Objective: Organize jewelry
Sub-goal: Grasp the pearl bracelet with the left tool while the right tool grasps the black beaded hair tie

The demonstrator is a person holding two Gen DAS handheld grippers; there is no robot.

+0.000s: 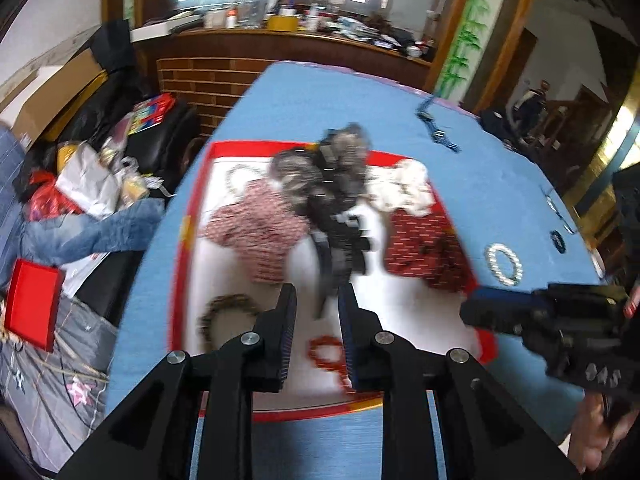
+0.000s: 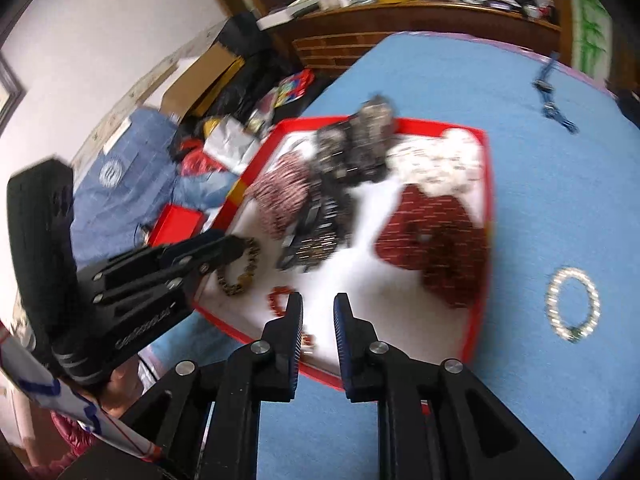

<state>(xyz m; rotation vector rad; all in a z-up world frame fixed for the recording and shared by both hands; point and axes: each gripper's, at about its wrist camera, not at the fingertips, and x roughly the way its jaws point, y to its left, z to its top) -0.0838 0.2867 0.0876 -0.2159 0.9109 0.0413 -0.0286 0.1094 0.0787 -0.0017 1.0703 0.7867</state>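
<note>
A red-rimmed white tray [image 1: 191, 208] [image 2: 480, 208] lies on a blue cloth. It holds blurred heaps of jewelry: pink-and-white [image 1: 256, 236], black [image 1: 340, 216], white [image 1: 404, 188] and dark red [image 1: 428, 252]. A brown bead bracelet [image 1: 224, 312] [image 2: 240, 276] and a red bead bracelet [image 1: 324, 356] [image 2: 278, 300] lie at the tray's near end. A pearl bracelet [image 1: 503, 265] [image 2: 574, 306] sits on the cloth to the right of the tray. My left gripper [image 1: 316, 300] hovers above the tray's near end, slightly open and empty. My right gripper [image 2: 318, 308] hovers beside it, also slightly open and empty.
A blue strap-like piece [image 1: 436, 128] [image 2: 554, 100] lies on the far part of the blue cloth [image 1: 320, 100]. Left of the table are jeans, bags, a cardboard box and a red box [image 1: 32, 304]. A cluttered wooden counter [image 1: 280, 36] stands behind.
</note>
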